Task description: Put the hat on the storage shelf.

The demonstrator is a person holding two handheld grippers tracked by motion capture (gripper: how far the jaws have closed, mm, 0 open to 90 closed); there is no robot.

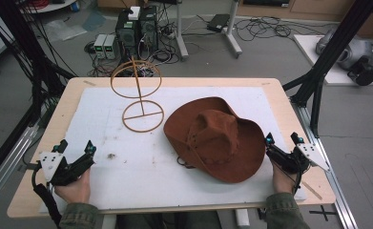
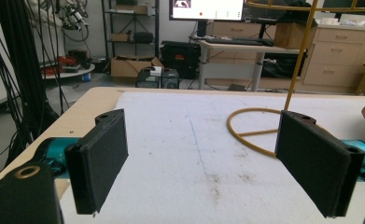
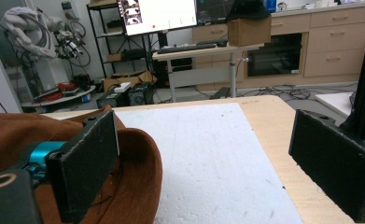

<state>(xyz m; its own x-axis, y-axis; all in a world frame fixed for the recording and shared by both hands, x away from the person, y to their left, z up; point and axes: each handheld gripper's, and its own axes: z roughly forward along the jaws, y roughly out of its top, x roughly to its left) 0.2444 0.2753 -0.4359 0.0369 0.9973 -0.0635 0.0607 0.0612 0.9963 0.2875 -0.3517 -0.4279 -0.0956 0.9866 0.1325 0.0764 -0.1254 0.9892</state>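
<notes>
A brown cowboy hat (image 1: 215, 138) lies brim-down on the white foam sheet (image 1: 127, 167), right of centre. Behind and left of it stands a gold wire hat stand (image 1: 137, 95), a ring base with an upright rod and a ring on top. My left gripper (image 1: 75, 146) rests open near the table's front left corner with nothing between its jaws; the left gripper view looks past them to the stand's base (image 2: 252, 133). My right gripper (image 1: 283, 139) is open just beside the hat's right brim (image 3: 133, 158), its left jaw close to or touching the brim.
The wooden table's edge (image 1: 298, 124) runs right of the foam sheet. A black frame post (image 1: 317, 71) stands by the right rear corner. Computer cases and cables (image 1: 136, 28) lie on the floor behind the table. A small dark stain (image 1: 111, 155) marks the foam.
</notes>
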